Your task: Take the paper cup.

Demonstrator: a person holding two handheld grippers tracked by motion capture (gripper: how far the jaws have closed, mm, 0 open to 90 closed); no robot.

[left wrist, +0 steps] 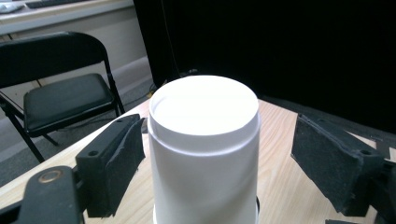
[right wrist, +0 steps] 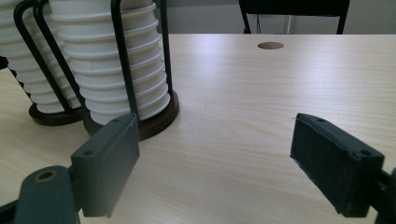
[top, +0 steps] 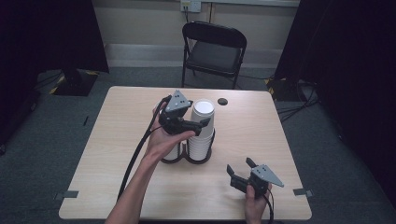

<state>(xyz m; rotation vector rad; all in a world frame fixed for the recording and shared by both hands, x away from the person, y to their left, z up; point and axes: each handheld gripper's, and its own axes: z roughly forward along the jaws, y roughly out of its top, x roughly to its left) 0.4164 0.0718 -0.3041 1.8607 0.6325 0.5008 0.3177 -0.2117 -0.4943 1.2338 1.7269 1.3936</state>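
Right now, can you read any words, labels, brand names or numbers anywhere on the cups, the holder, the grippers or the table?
None: no legible text stands on anything.
Stack of white paper cups: plain, unprinted.
Black wire cup holder: no label.
Left gripper and right gripper: no markings.
Wall outlet plate: too small and blurred to read.

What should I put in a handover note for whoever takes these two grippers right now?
Left gripper: at the top of the right-hand stack of white paper cups, fingers either side of the upturned top cup; a gap shows at both, so no grip yet.
Right gripper: open, holds nothing, low over the light wooden table near its front right.
Things: both cup stacks stand in the black wire double cup holder at mid-table; the second stack sits beside the first.
Done: left gripper lined up on the top cup.
Left: probably close on it and lift it off.
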